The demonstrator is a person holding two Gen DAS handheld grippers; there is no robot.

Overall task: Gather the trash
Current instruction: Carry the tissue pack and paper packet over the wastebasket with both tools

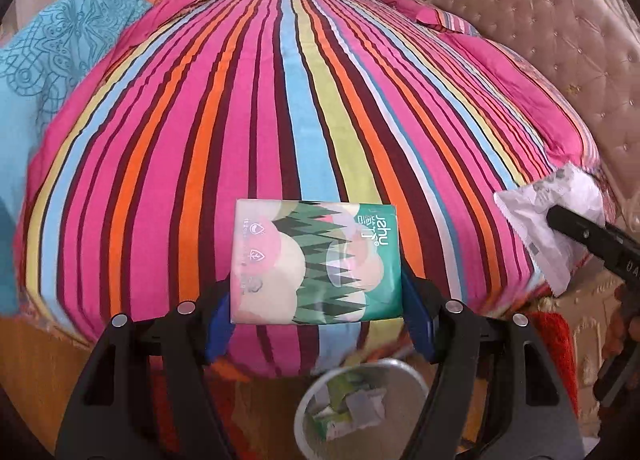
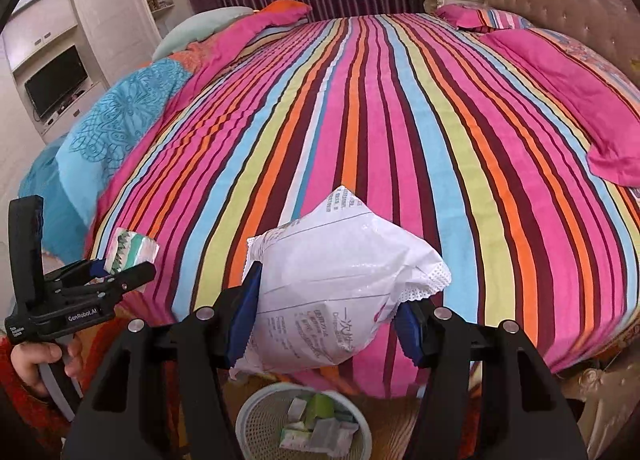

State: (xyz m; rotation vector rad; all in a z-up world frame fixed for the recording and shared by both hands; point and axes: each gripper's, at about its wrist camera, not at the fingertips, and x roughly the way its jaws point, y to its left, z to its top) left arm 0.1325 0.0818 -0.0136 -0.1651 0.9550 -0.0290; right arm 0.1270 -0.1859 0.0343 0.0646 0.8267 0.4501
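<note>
My left gripper (image 1: 316, 312) is shut on a green tissue pack (image 1: 316, 260) with a forest print, held in the air above the white waste basket (image 1: 416, 374). It also shows at the left of the right wrist view (image 2: 120, 272), with the tissue pack (image 2: 130, 250) between its fingers. My right gripper (image 2: 326, 324) is shut on a crumpled white plastic wrapper (image 2: 340, 292), held above the waste basket (image 2: 260, 412), which holds several pieces of trash. The wrapper (image 1: 548, 220) and the right gripper's finger (image 1: 576, 228) also show at the right of the left wrist view.
A bed with a striped cover (image 2: 360, 120) fills the view ahead. A blue quilt (image 2: 112, 128) lies at its left, pink pillows (image 2: 576, 100) at its right by a tufted headboard (image 1: 540, 40). A cabinet with a TV (image 2: 56, 80) stands far left.
</note>
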